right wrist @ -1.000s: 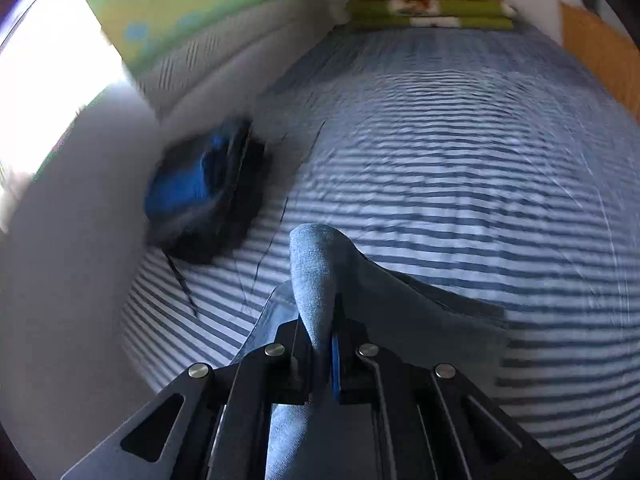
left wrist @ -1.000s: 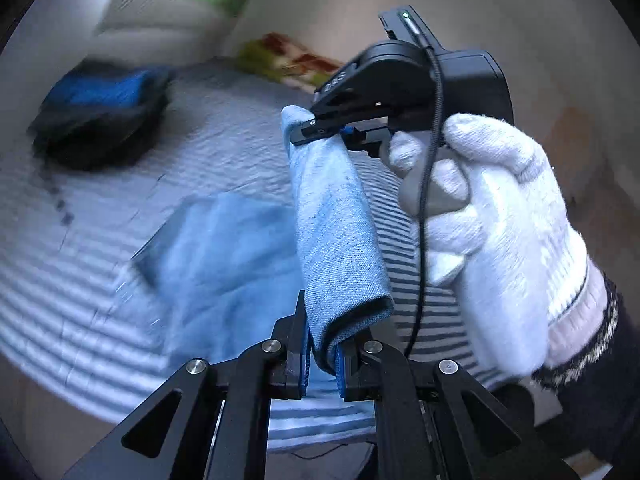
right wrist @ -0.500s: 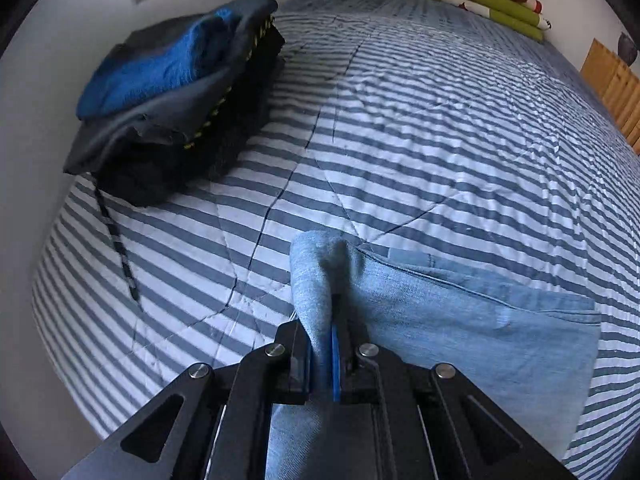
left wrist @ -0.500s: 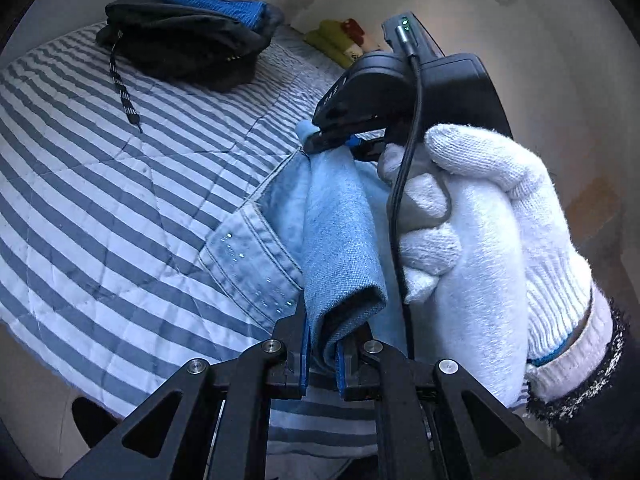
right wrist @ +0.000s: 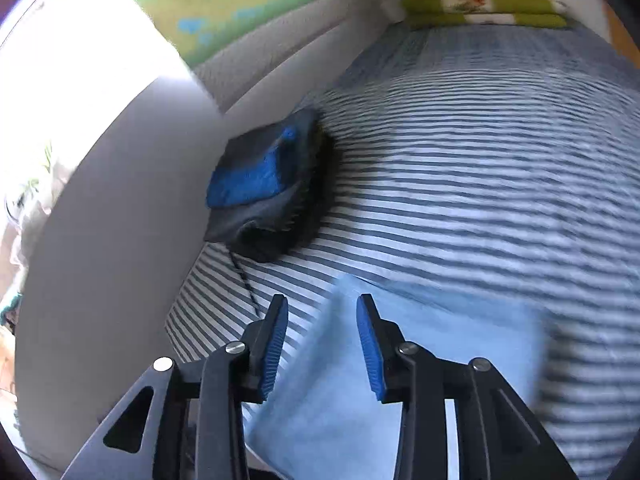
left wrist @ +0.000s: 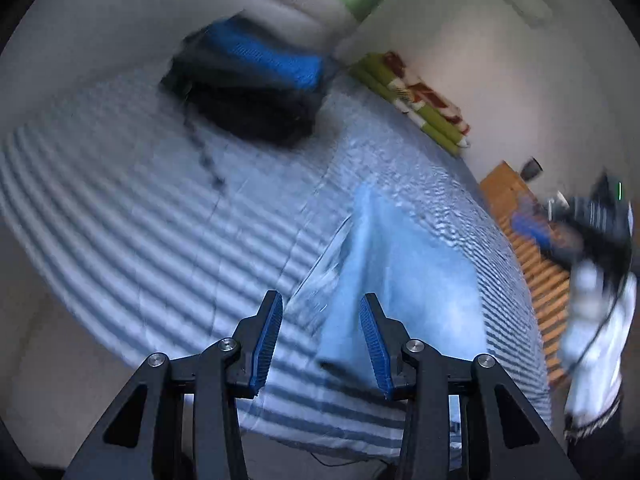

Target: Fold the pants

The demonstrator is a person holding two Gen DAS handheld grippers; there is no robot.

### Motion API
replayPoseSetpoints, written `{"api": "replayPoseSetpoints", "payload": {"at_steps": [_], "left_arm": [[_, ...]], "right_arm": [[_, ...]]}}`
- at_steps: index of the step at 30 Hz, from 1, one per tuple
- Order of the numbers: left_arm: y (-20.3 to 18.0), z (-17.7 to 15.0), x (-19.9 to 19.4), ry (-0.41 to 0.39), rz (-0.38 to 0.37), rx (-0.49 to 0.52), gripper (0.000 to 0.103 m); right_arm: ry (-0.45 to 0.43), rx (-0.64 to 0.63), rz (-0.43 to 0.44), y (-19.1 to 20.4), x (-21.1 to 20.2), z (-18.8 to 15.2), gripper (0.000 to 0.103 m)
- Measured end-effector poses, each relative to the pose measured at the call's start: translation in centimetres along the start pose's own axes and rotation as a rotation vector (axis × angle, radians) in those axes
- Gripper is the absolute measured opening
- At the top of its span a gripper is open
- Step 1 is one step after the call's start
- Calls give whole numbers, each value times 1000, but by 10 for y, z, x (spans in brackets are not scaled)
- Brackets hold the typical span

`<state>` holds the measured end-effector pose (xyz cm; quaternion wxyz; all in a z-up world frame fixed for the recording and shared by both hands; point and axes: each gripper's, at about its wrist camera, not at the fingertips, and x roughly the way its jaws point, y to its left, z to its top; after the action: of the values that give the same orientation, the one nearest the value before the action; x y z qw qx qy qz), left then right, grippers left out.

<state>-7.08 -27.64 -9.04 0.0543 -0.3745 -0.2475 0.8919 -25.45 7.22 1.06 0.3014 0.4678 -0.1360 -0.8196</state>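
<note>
Currently, both views are motion-blurred.
left gripper (left wrist: 321, 340): jaws are opening, part-way apart; nothing is clamped between the blue pads (left wrist: 267, 340); the denim is seen below and beyond the gap, untouched by the pads.
right gripper (right wrist: 322, 346): jaws are opening, part-way apart; nothing is pinched; the near corner of the denim is seen through the gap, clear of both pads.
pants (left wrist: 394, 276): light blue denim, laid folded on the striped bedcover (left wrist: 120, 216), close to the near edge of the bed, just ahead of both grippers.
right hand (left wrist: 596, 320): white knit glove, seen blurred at the right edge of the left wrist view, well off to the side of the pants.
dark clothes pile (right wrist: 266, 188): black and blue items stacked by the wall, well apart from the pants.
folded blanket (right wrist: 486, 0): green, white and brown, lying at the far end of the bed.
</note>
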Motion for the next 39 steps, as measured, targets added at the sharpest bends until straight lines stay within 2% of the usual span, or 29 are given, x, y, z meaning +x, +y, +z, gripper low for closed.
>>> {"api": "replayPoseSetpoints", "payload": {"at_steps": [2, 5, 7, 8, 10, 11, 13, 14, 15, 17, 19, 22, 24, 26, 28, 31, 34, 36, 38, 39], "left_arm": [[-24, 11, 4, 13, -16, 94, 44], [-56, 15, 28, 57, -12, 207, 44], [-60, 12, 54, 107, 0, 221, 44], [-60, 6, 55, 143, 22, 209, 44], [-48, 1, 75, 186, 129, 191, 45], [-38, -1, 85, 218, 138, 149, 46], [-32, 0, 82, 232, 130, 83, 47], [-40, 2, 76, 223, 146, 104, 44], [-50, 4, 69, 202, 166, 156, 44], [-86, 4, 53, 163, 176, 289, 44], [-116, 4, 51, 167, 135, 346, 45], [-177, -12, 61, 232, 5, 449, 45], [-210, -31, 76, 284, -44, 514, 45], [-228, -54, 93, 331, -59, 584, 45], [-234, -69, 110, 359, -42, 624, 45], [-215, -86, 138, 430, -31, 595, 45], [-196, -85, 147, 421, -69, 584, 45], [-194, -76, 143, 415, -76, 557, 45], [-186, -58, 127, 365, -51, 525, 47], [-180, -46, 117, 327, -45, 499, 49]], "right_arm": [[-20, 40, -36, -34, -30, -32, 35], [1, 87, -64, -73, -54, -92, 36], [10, 103, -61, -85, -56, -127, 36], [13, 94, -51, -84, -54, -135, 36], [34, 48, -49, -76, -41, -154, 36], [85, 37, -59, -73, -28, -165, 33], [230, 64, -66, -77, 1, -186, 33], [283, 78, -58, -80, 8, -193, 33], [295, 73, -38, -83, 6, -195, 33], [271, 57, 5, -89, -11, -187, 33], [201, 62, 24, -99, -28, -167, 33], [75, 68, 4, -116, -42, -130, 33], [2, 88, -9, -130, -42, -101, 33], [-12, 77, 0, -141, -31, -69, 33], [-7, 37, -19, -147, -14, -36, 33], [34, -65, -65, -143, 12, -5, 33], [112, -146, -70, -138, 41, 0, 32], [154, -175, -167, -141, 65, -5, 31], [189, -129, -180, -155, 77, -11, 31], [181, -71, -146, -163, 74, -14, 32]]}}
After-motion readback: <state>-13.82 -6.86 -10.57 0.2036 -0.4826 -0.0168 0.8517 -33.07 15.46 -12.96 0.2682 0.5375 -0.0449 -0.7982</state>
